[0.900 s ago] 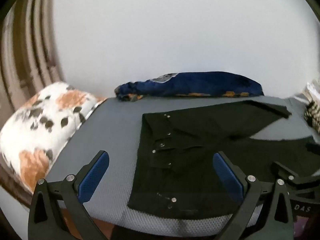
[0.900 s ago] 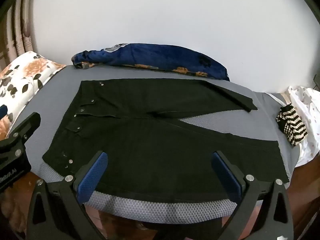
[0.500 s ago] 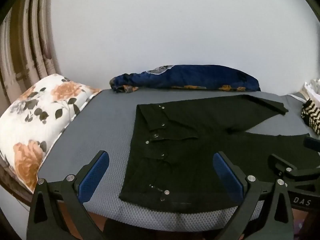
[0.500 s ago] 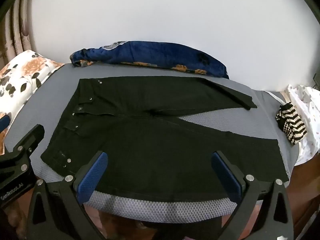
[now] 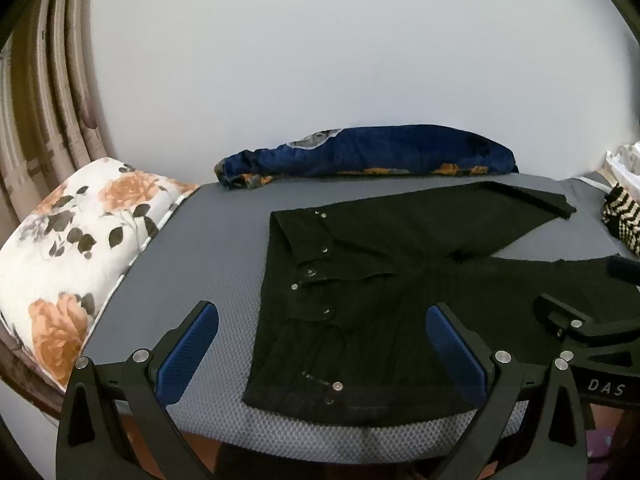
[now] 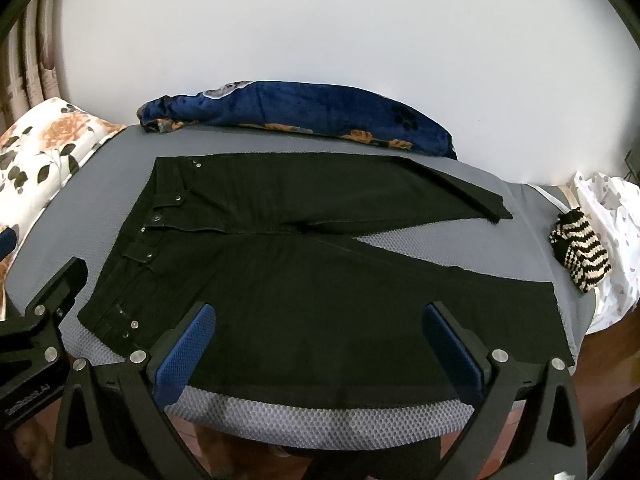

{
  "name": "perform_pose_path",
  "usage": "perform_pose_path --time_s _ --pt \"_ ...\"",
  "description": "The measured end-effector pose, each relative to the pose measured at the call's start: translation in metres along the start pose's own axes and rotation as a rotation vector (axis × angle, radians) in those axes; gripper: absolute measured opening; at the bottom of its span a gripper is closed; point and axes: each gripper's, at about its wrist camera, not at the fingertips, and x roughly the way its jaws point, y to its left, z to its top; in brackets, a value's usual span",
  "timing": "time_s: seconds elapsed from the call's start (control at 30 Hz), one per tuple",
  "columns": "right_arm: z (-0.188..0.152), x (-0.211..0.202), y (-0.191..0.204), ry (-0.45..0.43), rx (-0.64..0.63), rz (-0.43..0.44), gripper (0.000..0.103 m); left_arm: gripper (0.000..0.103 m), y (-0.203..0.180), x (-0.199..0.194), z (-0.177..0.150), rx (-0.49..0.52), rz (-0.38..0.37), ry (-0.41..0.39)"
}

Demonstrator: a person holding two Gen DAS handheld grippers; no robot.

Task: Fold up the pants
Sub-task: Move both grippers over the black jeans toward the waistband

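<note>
Black pants (image 6: 304, 264) lie flat on a grey mesh mattress (image 6: 288, 420), waistband with metal studs at the left, both legs spread apart toward the right. In the left wrist view the waistband end of the pants (image 5: 360, 304) sits straight ahead. My left gripper (image 5: 322, 342) hovers open above the near waistband corner, nothing between its blue pads. My right gripper (image 6: 320, 344) is open too, above the near leg by the front edge. Each gripper shows at the edge of the other's view.
A rolled dark blue floral blanket (image 6: 304, 116) lies along the white wall behind the pants. A floral pillow (image 5: 76, 252) sits at the left end. A striped knit item (image 6: 580, 256) and white cloth (image 6: 612, 232) lie at the right end. Curtains hang far left.
Both views shifted slightly: the pants sit a little lower and nearer in the left wrist view than a second ago. Both grippers stay open; the pants have not moved.
</note>
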Motion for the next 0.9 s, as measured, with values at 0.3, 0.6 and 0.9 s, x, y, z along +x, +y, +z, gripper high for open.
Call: perform_pose_path --time_s 0.3,0.6,0.9 --pt "0.003 0.002 0.003 -0.001 0.005 0.014 0.103 0.103 -0.001 0.007 0.011 0.018 0.046 0.004" --pt "0.007 0.007 0.008 0.015 -0.003 0.024 0.103 0.103 0.009 0.018 0.021 0.012 0.073 0.014" --pt "0.012 0.008 0.016 0.021 -0.015 0.039 0.103 0.103 0.016 0.026 0.022 0.008 0.078 0.032"
